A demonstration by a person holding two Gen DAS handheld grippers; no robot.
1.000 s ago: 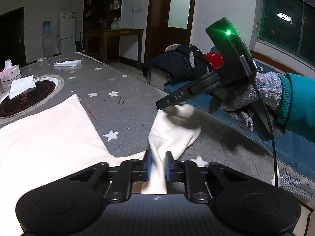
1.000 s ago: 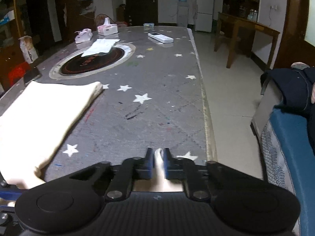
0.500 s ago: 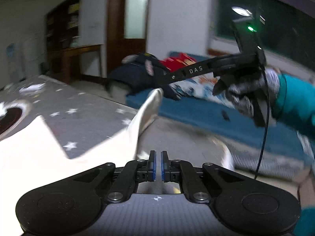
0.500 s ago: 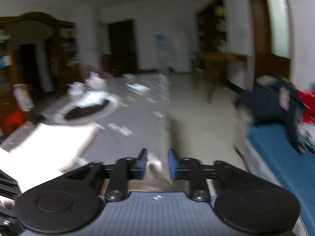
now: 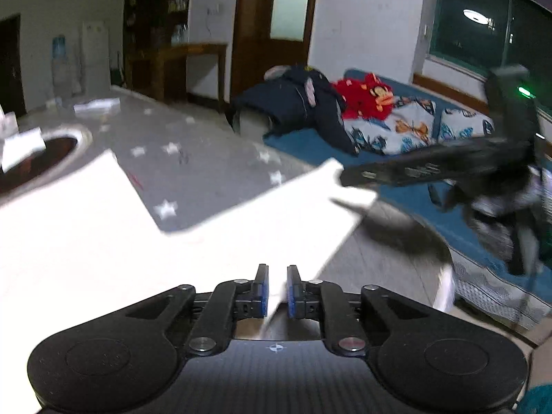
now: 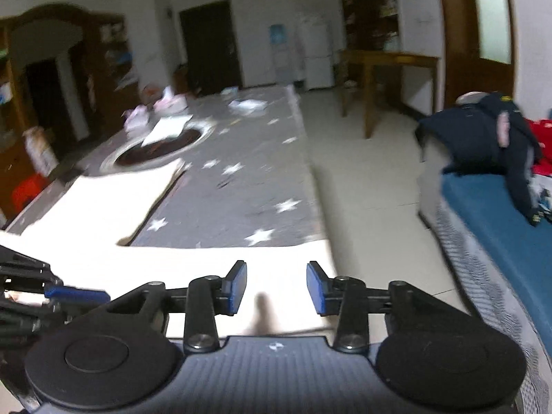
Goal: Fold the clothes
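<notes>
The cream garment (image 5: 86,227) is lying along the near edge of the starred table (image 5: 207,158), one sleeve stretching right. The left hand-held gripper (image 5: 275,289) is pinching a fold of it. The right hand-held gripper (image 6: 276,286) has just been opening, its jaws parting over the sleeve end. Released near the table's right edge, the sleeve is likely sliding off or bunching.

Black gripper (image 5: 276,291) (blue pads (image 5: 263,289))

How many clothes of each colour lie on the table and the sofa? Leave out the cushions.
white garment: 1
navy jacket: 1
red garment: 1
Total: 3
</notes>
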